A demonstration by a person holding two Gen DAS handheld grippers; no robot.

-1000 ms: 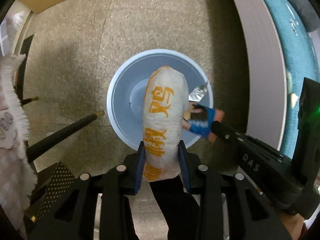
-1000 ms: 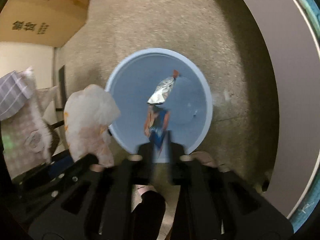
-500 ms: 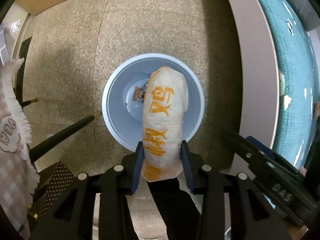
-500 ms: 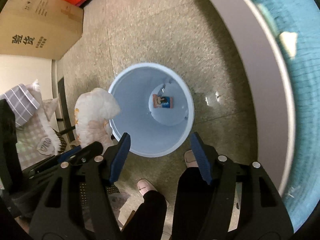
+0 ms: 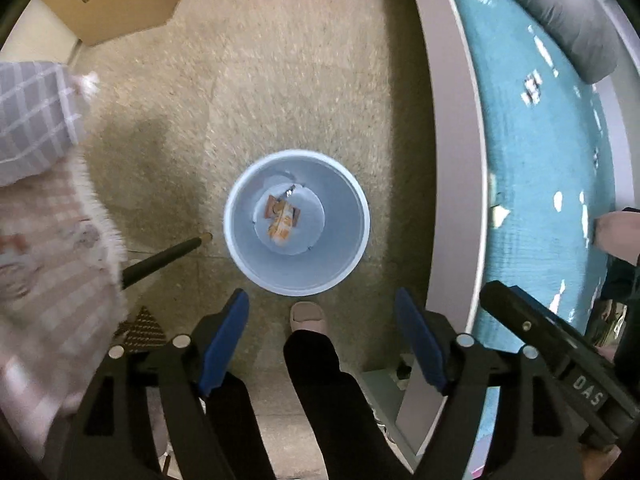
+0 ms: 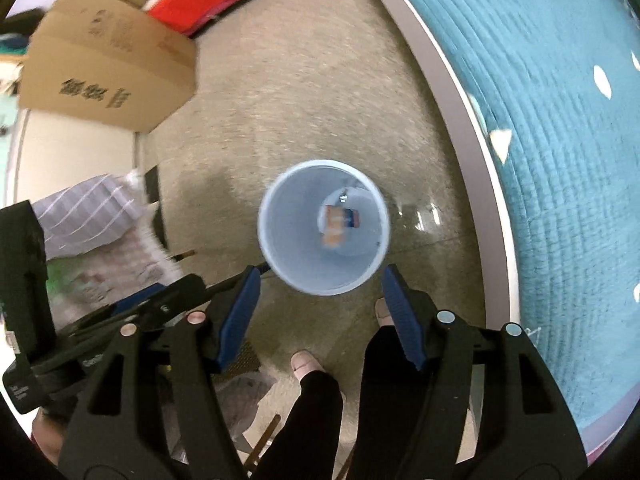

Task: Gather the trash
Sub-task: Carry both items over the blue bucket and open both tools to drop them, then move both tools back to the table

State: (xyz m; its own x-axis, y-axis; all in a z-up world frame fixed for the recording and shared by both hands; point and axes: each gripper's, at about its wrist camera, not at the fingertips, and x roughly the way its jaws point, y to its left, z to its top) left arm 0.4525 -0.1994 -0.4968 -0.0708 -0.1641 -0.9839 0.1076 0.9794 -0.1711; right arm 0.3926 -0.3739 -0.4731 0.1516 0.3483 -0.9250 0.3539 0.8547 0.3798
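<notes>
Both grippers point straight down at the floor. The left gripper [image 5: 322, 338] hangs with its jaws wide apart and nothing between them; the bin [image 5: 240, 240] stands just ahead of its fingertips, with wrappers [image 5: 281, 218] lying on the bottom. The right gripper [image 6: 322, 314] is likewise spread and holds nothing, the bin's near rim sitting between its fingertips.
</notes>
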